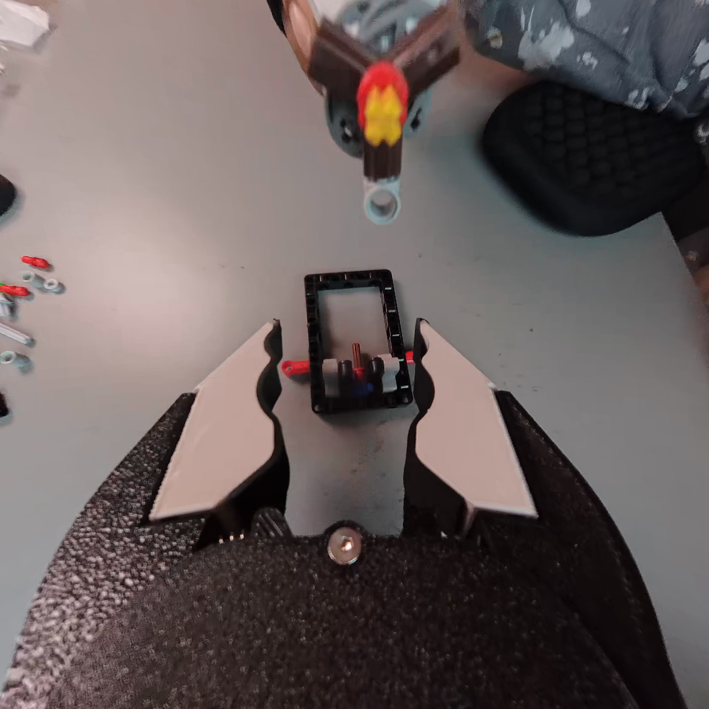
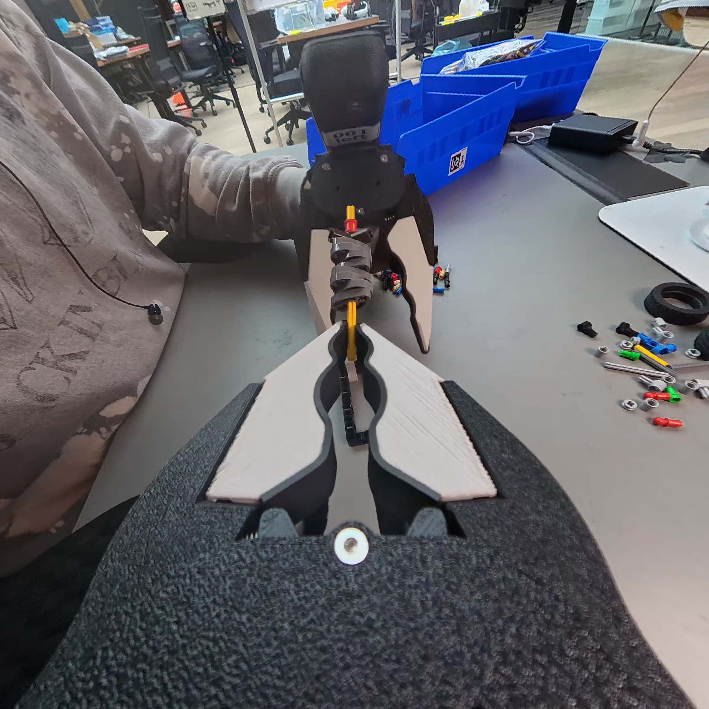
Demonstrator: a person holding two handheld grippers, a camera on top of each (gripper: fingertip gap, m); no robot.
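Tabletop (image 2: 537,268), grey, carries everything in both views. Blue bins (image 2: 479,111) stand stacked at the far side in the right wrist view; a black tyre (image 2: 677,303) lies far right, and a person's patterned sleeve (image 2: 161,180) reaches in from the left.

Left gripper (image 1: 348,326) hangs over the table with jaws spread wide, holding nothing. The black rectangular frame (image 1: 358,341) lies flat on the table between its fingertips, touching neither that can be made out. The frame's long axis runs near-to-far, in line with the fingers. Its near end holds a small grey and black block with a copper-coloured pin (image 1: 355,351) standing up; a red pin (image 1: 294,366) sticks out of the frame's left side.

Right gripper (image 2: 350,326) has its jaws drawn close on a yellow axle (image 2: 351,333), which passes between the tips. Threaded on the axle beyond the tips is a stack of dark grey beams (image 2: 351,272), with a red bush (image 2: 349,225) farther out. In the left wrist view this assembly hovers, blurred, beyond the frame's far end, clear of it. The left gripper is the nearer of the two to the frame.

Loose small parts (image 2: 652,368), grey, red, green and blue, lie scattered on the table at the right; a smaller cluster of pins (image 2: 416,278) sits farther off behind the left gripper.
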